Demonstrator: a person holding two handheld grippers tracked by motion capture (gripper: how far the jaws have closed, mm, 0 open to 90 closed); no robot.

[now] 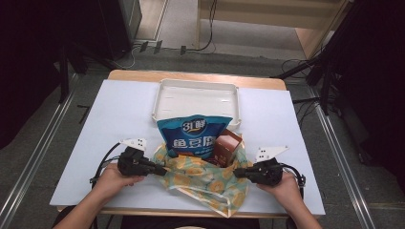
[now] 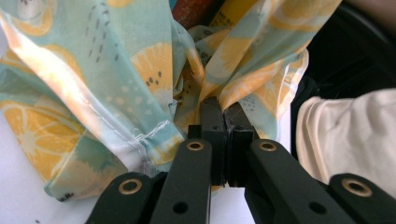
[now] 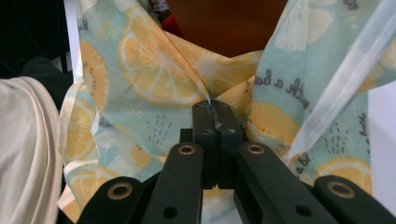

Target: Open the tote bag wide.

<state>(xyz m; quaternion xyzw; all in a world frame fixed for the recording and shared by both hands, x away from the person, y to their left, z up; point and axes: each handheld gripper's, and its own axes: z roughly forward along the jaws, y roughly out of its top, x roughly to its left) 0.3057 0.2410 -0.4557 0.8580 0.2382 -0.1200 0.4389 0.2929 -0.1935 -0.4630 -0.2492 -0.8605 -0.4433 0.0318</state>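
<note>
A light green cloth bag point(image 1: 205, 179) printed with orange slices lies near the table's front edge. A blue snack packet point(image 1: 193, 136) and a brown box point(image 1: 227, 148) stand in its mouth. My left gripper point(image 1: 164, 170) is shut on the bag's left edge; its closed jaws pinch the bunched cloth bag point(image 2: 116, 84) at the left gripper point(image 2: 223, 105). My right gripper point(image 1: 237, 172) is shut on the bag's right edge, with a fold of the cloth bag point(image 3: 154, 74) caught between the tips of the right gripper point(image 3: 215, 108). The brown box point(image 3: 224, 23) shows just beyond.
An empty white tray point(image 1: 197, 86) sits behind the bag at the table's far middle. The table point(image 1: 119, 114) has a pale blue-white top. Dark stands and cables flank it on both sides. A cream sleeve point(image 3: 25, 149) is near each gripper.
</note>
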